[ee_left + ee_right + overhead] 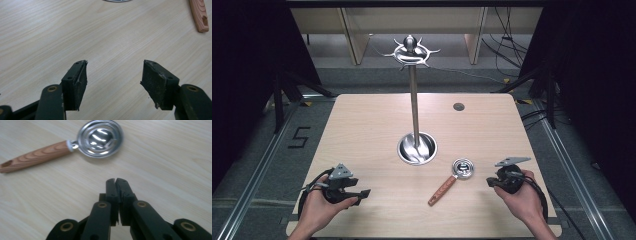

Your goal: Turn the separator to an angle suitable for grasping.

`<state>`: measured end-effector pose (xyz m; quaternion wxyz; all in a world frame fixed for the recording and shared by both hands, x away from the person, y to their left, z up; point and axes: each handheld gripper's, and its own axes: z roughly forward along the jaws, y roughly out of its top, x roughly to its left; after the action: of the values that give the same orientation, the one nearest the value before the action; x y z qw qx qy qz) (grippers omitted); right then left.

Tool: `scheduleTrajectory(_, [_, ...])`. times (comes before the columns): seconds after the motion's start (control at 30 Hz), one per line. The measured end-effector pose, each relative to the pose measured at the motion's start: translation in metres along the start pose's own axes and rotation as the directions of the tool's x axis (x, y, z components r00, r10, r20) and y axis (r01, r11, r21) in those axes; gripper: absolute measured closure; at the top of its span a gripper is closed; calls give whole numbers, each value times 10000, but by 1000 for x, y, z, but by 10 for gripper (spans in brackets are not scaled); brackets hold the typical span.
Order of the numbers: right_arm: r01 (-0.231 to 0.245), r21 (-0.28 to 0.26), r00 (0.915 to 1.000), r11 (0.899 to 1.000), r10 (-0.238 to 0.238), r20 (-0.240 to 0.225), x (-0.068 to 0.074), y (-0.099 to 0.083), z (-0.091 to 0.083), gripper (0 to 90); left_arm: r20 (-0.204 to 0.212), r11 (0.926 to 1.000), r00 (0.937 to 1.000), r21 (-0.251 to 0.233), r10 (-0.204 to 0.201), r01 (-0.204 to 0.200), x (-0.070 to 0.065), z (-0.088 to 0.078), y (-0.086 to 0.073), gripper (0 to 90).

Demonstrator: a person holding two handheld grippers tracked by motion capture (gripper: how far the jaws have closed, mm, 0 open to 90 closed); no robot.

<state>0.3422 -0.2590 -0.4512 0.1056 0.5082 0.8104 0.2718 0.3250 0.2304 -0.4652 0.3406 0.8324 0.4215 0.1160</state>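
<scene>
The room around me was dark, with black drapes at both sides, cables on the grey floor and pale wooden frames at the back. In the middle stood the light wooden table, its grain running crosswise, with a small dark grommet near the far edge. On it rose the tall steel rack, a pole from a round dished base to a crown of bare hooks.

Near my right side lay the strainer spoon, flat on the wood, its metal bowl toward the rack and its wooden handle pointing back at me. It was near my right gripper but not touching it; those jaws were pressed together on nothing. My left gripper hung well apart from the spoon over bare wood, jaws spread wide and empty.

The risks, as I judged them: the spoon lay so flat that jaws coming down on the handle could scrape the table or skid it away. With the jaws together, I would have had to part them first. Lifted by the handle's end, the heavy bowl might have swung and missed a hook.
</scene>
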Motion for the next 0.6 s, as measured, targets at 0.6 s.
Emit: scheduleTrajectory(0.6, [1935,850,9635,9774,-1730,-2046,103,61,44,900,259,9999,9995,-54,162,-161,-6,2,3,363])
